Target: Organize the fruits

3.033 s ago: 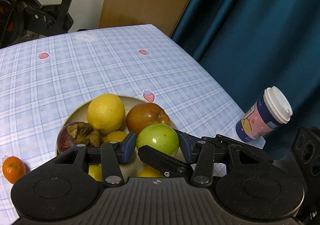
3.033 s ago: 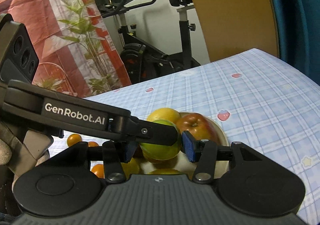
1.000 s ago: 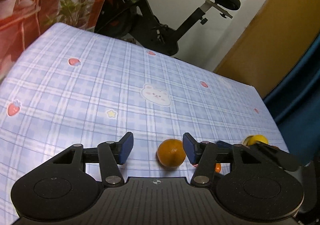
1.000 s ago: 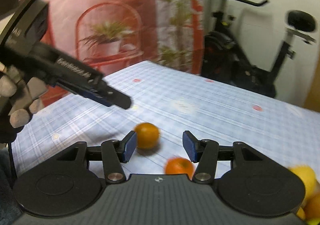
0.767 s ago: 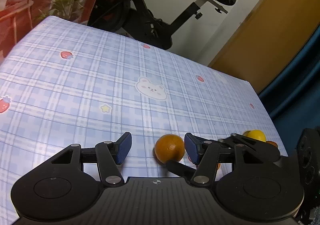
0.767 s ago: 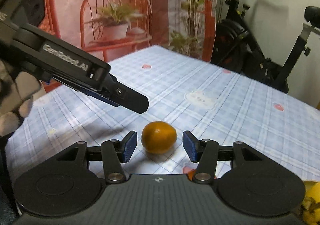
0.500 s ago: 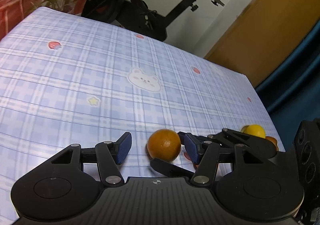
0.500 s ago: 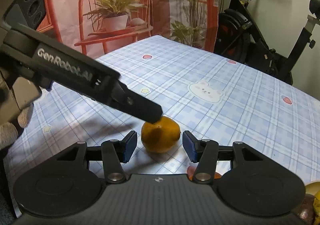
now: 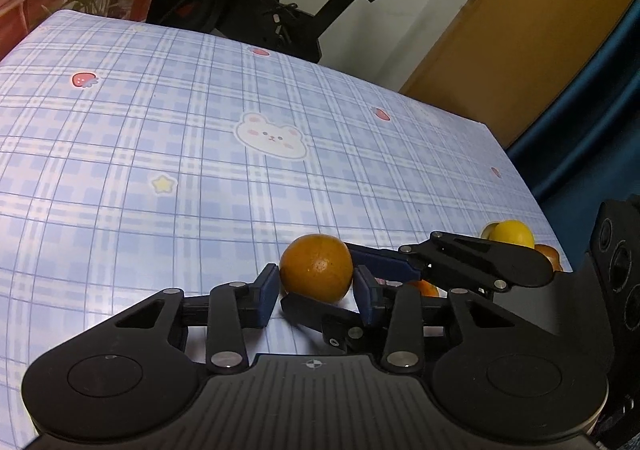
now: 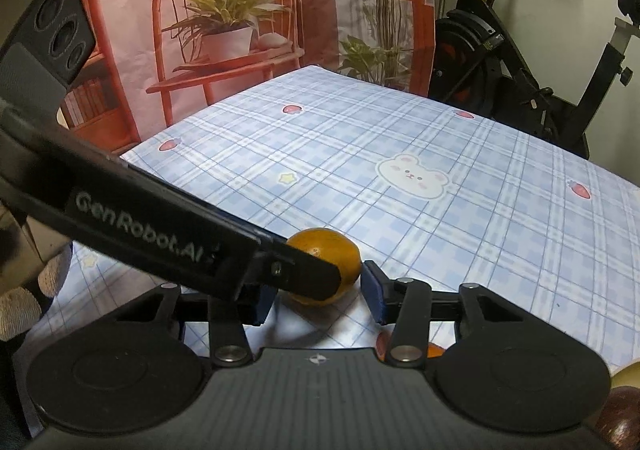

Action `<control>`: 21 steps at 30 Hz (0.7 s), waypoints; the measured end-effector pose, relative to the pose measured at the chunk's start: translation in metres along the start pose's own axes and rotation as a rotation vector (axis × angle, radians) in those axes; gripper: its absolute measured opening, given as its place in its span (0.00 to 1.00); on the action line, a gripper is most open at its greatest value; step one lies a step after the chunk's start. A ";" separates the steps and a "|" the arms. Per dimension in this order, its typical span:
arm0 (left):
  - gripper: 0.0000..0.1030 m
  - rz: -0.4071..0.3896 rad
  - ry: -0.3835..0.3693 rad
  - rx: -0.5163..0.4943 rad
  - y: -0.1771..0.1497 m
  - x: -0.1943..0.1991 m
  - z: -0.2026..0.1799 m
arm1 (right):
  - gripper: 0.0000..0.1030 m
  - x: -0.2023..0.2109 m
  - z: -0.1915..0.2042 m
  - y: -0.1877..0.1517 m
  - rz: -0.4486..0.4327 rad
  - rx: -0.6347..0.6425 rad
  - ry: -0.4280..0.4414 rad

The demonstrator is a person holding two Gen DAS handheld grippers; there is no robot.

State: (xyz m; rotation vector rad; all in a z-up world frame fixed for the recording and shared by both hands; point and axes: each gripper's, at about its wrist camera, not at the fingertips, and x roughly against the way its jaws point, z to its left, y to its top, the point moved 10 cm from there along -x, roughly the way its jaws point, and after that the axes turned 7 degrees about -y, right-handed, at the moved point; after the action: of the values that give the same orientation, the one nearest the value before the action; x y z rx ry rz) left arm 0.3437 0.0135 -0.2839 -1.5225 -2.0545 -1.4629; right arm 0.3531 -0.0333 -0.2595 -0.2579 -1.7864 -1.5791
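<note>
A small orange sits on the worktop, which is covered in a blue plaid cloth printed with bears and strawberries. The left hand-held gripper has its blue pads on either side of the orange at 9 and 3 o'clock; its jaws are closing and the pads look to be touching the peel. The right hand-held gripper brackets the same orange, its jaws closing too, its right pad just beside the fruit; its left pad is hidden behind the left hand-held gripper's finger, so contact cannot be confirmed. In the left wrist view, a second orange shows at 3 o'clock of the first, largely hidden behind the right hand-held gripper's fingers, with a lemon farther off near the worktop's edge.
</note>
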 end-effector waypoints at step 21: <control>0.40 -0.045 0.009 -0.114 -0.010 0.036 -0.070 | 0.45 0.080 -0.009 -0.010 -0.123 -0.119 -0.009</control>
State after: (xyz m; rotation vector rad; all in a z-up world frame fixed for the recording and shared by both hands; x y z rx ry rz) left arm 0.2930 -0.0190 -0.2321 -1.5172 -2.0454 -1.6262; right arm 0.2936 -0.0686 -0.2173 -0.2144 -1.7460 -1.7763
